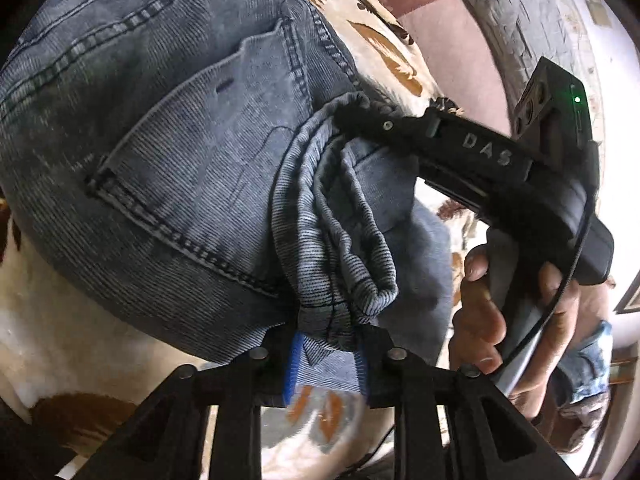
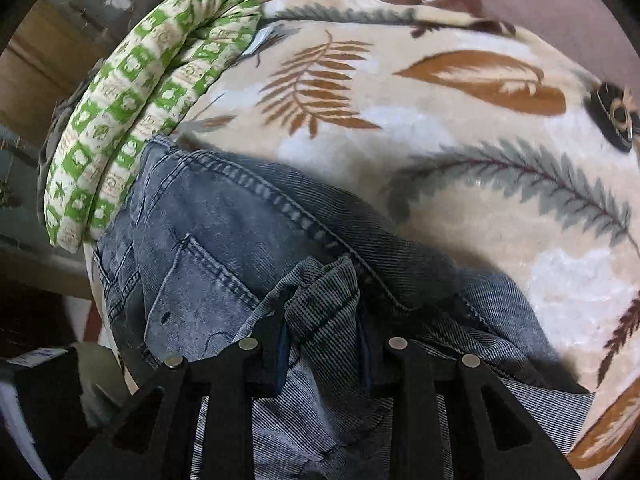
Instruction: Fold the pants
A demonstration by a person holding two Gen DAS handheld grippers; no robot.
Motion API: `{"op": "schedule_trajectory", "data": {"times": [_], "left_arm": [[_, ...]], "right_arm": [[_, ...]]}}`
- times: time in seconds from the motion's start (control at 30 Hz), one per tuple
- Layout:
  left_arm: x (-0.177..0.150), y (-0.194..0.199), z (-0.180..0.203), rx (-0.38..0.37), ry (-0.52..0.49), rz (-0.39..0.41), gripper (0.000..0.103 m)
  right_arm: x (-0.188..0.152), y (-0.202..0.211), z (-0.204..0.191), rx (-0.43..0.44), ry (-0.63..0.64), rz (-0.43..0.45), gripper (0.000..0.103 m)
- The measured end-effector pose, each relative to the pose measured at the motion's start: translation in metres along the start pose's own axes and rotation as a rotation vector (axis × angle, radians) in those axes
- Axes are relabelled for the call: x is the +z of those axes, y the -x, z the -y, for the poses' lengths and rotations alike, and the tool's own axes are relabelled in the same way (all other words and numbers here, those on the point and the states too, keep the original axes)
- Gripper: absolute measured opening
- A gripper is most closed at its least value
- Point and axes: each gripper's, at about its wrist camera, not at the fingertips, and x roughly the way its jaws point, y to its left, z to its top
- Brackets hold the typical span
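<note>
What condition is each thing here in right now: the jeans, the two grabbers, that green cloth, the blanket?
Jeans: partly folded, a bunched fold of denim pinched by both grippers, back pocket up.
Left gripper: shut on the jeans.
Right gripper: shut on the jeans.
Hand: wrapped around the right gripper's handle.
Green cloth: folded, lying beside the jeans' waistband.
Blanket: spread flat under the jeans.

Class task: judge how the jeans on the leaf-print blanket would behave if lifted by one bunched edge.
The jeans would probably droop rather than stay flat: the denim gathers in soft folds between the left gripper fingers. They likely feel fairly heavy, given thick layered seams. The ribbed weave suggests little slipping.
</note>
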Motion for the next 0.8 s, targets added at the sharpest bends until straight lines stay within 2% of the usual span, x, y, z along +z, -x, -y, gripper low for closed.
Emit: {"op": "schedule_trajectory", "data": {"times": [0.07,0.1,0.13,0.17,0.2,0.23,0.27,0.3,0.37,0.43,0.5,0.57,0.7,0.8], "left_arm": [[-0.002,0.0,0.005,0.036,-0.043,-0.008,0.051],[0.001,0.006,-0.007,0.037,-0.06,-0.004,0.057],[0.0,0.013,-0.003,0.045,-0.082,0.017,0.067],[-0.002,0.027,0.0,0.048,-0.107,0.06,0.071],[-0.003,0.038,0.003,0.04,-0.116,0.088,0.072],[-0.003,0.058,0.003,0.012,-0.115,0.122,0.074],[-0.002,0.072,0.0,-0.013,-0.108,0.145,0.077],[0.0,0.088,-0.005,-0.035,-0.092,0.176,0.078],[0.01,0.121,-0.028,-0.039,-0.005,0.26,0.082],[0.019,0.142,-0.054,-0.017,0.071,0.303,0.082],[0.026,0.152,-0.081,-0.001,0.158,0.298,0.082],[0.035,0.153,-0.1,-0.008,0.219,0.296,0.082],[0.044,0.128,-0.123,-0.049,0.284,0.275,0.081],[0.047,0.113,-0.145,-0.078,0.345,0.221,0.079]], "right_arm": [[-0.001,-0.003,0.004,0.019,-0.026,0.0,0.04],[-0.002,-0.003,0.004,0.015,-0.035,-0.007,0.04],[-0.001,0.002,0.001,-0.004,-0.049,-0.003,0.04],[0.0,0.019,-0.007,-0.009,-0.058,0.031,0.044],[0.002,0.039,-0.019,0.007,-0.049,0.087,0.046],[-0.001,0.062,-0.029,0.041,-0.036,0.151,0.054],[-0.004,0.086,-0.041,0.076,-0.03,0.21,0.069],[-0.008,0.106,-0.054,0.085,-0.025,0.256,0.073],[-0.012,0.122,-0.078,0.101,-0.003,0.278,0.075],[-0.009,0.118,-0.1,0.158,-0.005,0.264,0.075],[0.0,0.098,-0.118,0.204,-0.018,0.215,0.075],[0.011,0.072,-0.134,0.206,-0.035,0.169,0.075],[0.02,0.032,-0.152,0.202,-0.065,0.117,0.075],[0.022,0.015,-0.152,0.218,-0.093,0.098,0.075]]}}
